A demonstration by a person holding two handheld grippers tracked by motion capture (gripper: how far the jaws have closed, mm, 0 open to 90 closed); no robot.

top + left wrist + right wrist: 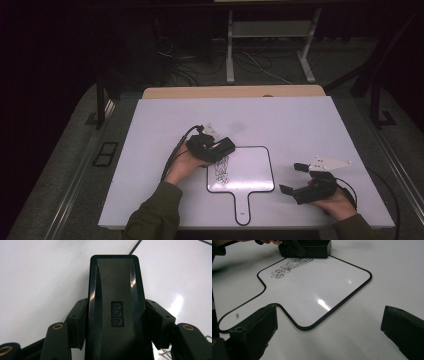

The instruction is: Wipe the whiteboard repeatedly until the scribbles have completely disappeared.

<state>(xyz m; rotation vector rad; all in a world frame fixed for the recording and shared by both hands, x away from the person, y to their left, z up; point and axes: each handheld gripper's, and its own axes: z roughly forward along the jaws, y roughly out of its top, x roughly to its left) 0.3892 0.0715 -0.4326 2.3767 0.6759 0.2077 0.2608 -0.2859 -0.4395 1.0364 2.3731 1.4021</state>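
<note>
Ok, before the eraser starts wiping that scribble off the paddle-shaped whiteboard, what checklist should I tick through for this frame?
1. Eraser clamped between the left hand-held gripper's jaws: ok, pads press on both its sides.
2. Eraser placed at the scribble: ok, it sits at the board's edge just beside the marks.
3. Eraser's underside flat on the whiteboard: cannot tell, the underside is hidden.
4. Scribble not yet wiped: ok, the lines look intact.
5. Right hand-held gripper steadying the board: not ok, its jaws are open and apart from the board, beside the board's right edge.
6. Wiping path free: ok, nothing else lies on the board.
</note>
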